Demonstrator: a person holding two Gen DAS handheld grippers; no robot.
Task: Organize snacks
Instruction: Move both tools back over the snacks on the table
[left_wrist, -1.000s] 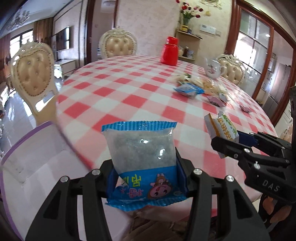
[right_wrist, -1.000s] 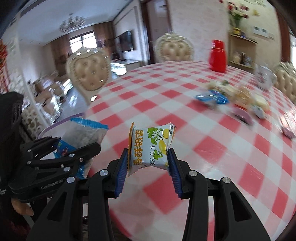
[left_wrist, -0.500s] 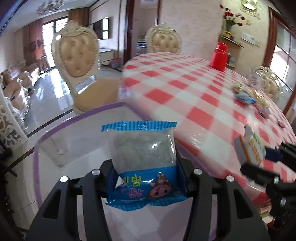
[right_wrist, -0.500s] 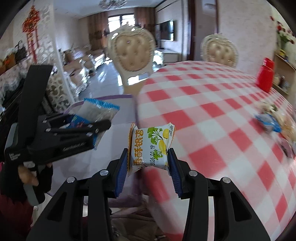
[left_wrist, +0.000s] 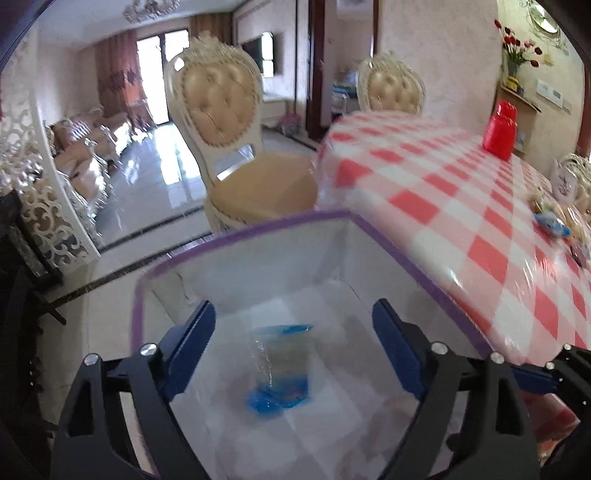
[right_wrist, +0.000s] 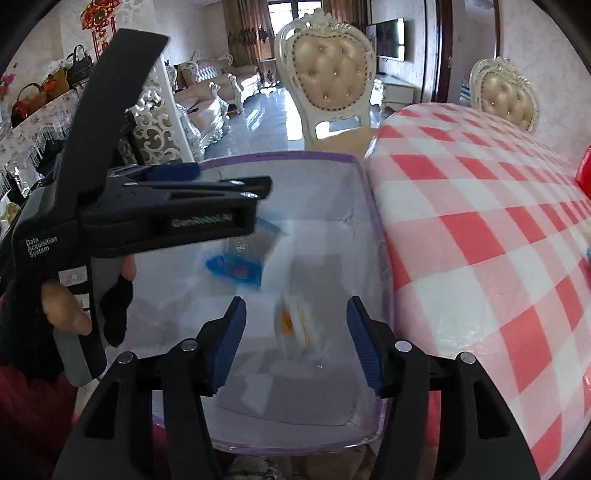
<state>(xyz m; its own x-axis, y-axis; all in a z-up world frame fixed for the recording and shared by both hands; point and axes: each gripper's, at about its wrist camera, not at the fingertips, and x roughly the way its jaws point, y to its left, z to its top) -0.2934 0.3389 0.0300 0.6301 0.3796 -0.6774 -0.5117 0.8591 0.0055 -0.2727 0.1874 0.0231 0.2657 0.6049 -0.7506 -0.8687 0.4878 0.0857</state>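
From your left wrist, your left gripper (left_wrist: 293, 338) has its jaws opening over the clear bin (left_wrist: 236, 236), nothing between them. The blue snack bag (left_wrist: 280, 369) is down inside the bin.

From your right wrist, your right gripper (right_wrist: 295, 336) jaws are opening too. The blurry yellow snack bag (right_wrist: 301, 326) is loose between them, inside the bin beside the counter (right_wrist: 480, 236) edge.

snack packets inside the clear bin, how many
2: a blue packet under the left gripper, a blurred white-orange one between the right gripper's opening jaws. None seems hidden.
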